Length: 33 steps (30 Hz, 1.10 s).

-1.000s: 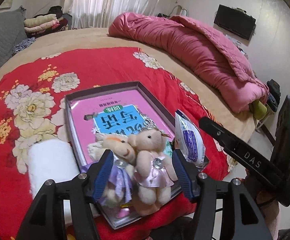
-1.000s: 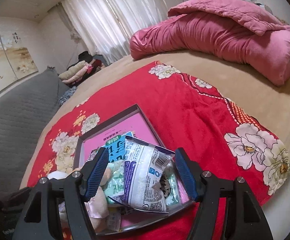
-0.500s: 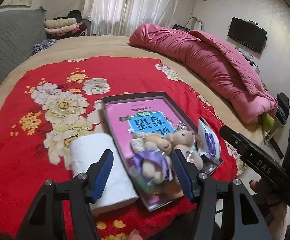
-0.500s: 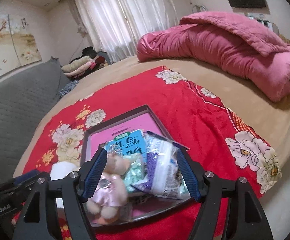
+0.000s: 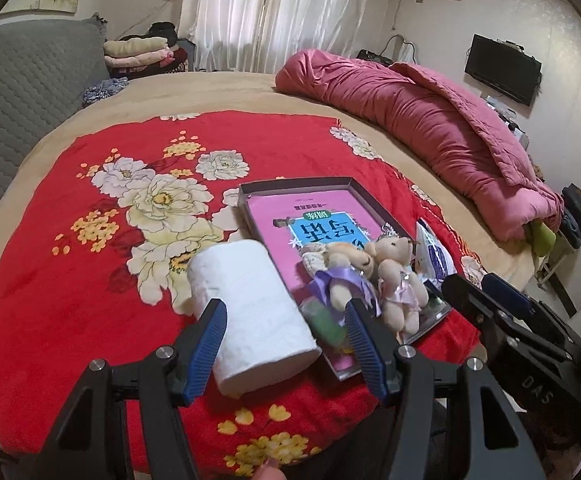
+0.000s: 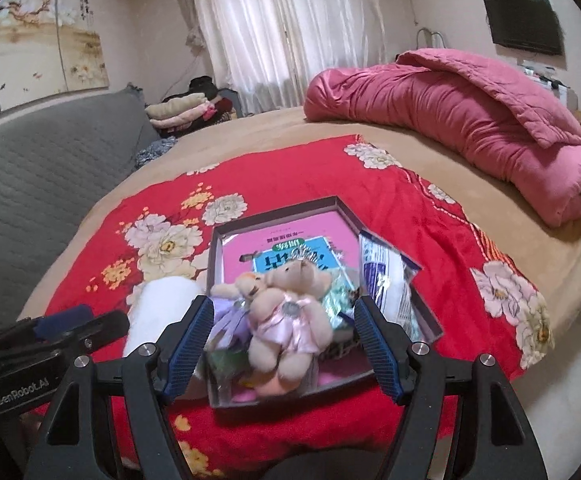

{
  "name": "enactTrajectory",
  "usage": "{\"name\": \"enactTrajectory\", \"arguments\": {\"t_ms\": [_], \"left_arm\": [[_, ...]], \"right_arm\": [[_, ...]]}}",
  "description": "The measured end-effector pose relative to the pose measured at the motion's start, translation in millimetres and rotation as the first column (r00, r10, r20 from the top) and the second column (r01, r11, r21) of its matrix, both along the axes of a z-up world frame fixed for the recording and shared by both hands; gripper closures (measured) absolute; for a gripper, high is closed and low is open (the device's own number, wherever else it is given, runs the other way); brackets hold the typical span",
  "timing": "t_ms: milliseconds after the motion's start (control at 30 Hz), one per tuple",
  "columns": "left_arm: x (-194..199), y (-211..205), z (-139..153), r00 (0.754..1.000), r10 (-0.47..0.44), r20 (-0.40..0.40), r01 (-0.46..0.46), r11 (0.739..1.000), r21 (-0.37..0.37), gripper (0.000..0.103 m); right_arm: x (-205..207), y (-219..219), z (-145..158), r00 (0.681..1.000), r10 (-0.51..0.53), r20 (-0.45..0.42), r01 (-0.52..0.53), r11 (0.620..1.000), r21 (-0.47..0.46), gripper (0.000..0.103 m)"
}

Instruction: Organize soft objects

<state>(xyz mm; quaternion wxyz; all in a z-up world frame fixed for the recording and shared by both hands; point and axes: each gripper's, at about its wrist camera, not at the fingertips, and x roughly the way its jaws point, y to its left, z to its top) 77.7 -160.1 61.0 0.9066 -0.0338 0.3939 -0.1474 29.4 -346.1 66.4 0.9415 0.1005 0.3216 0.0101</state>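
Note:
A dark box tray [image 5: 302, 186] [image 6: 274, 216] with a pink book inside lies on the red floral blanket. Two small teddy bears, one in pink [image 5: 400, 280] [image 6: 286, 312] and one in purple [image 5: 342, 276] [image 6: 230, 304], lie in its near end beside a white-blue snack packet [image 5: 430, 252] [image 6: 386, 276]. A white paper roll [image 5: 250, 304] [image 6: 162, 308] lies on the blanket left of the tray. My left gripper [image 5: 286, 344] is open, its jaws around the roll's near end. My right gripper [image 6: 286, 344] is open over the bears and empty.
A rumpled pink duvet [image 5: 422, 120] [image 6: 470, 120] lies across the far right of the bed. A grey quilted headboard [image 5: 22, 88] stands at the left, with folded clothes [image 5: 142, 50] behind. The bed edge drops off at the right.
Both grippers have drawn back and shifted left. The left one went from framing the bears to framing the white roll; the right one went from the packet to the bears.

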Motion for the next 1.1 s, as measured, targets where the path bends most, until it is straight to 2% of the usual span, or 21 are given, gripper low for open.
{"name": "enactTrajectory", "arguments": {"t_ms": [200,433,700,1100], "left_arm": [[-14,9,-3,1.0,0.011,0.004,-0.011,1.0,0.014,0.042],[-27,26,-5,0.999,0.051,-0.011,-0.051,0.999,-0.003,0.042],[-46,27,-5,0.999,0.053,-0.013,-0.053,0.999,0.001,0.042],[-72,20,-10,0.999,0.04,-0.034,-0.04,0.999,0.024,0.042]], "right_arm": [[-16,25,3,0.999,0.026,-0.037,-0.028,0.999,-0.04,0.029],[-42,40,14,1.0,-0.022,-0.02,0.019,0.995,-0.102,0.029],[-64,49,18,1.0,-0.017,-0.017,0.015,0.992,-0.122,0.029],[-88,51,12,0.999,0.007,-0.053,-0.012,0.996,-0.093,0.029]]}}
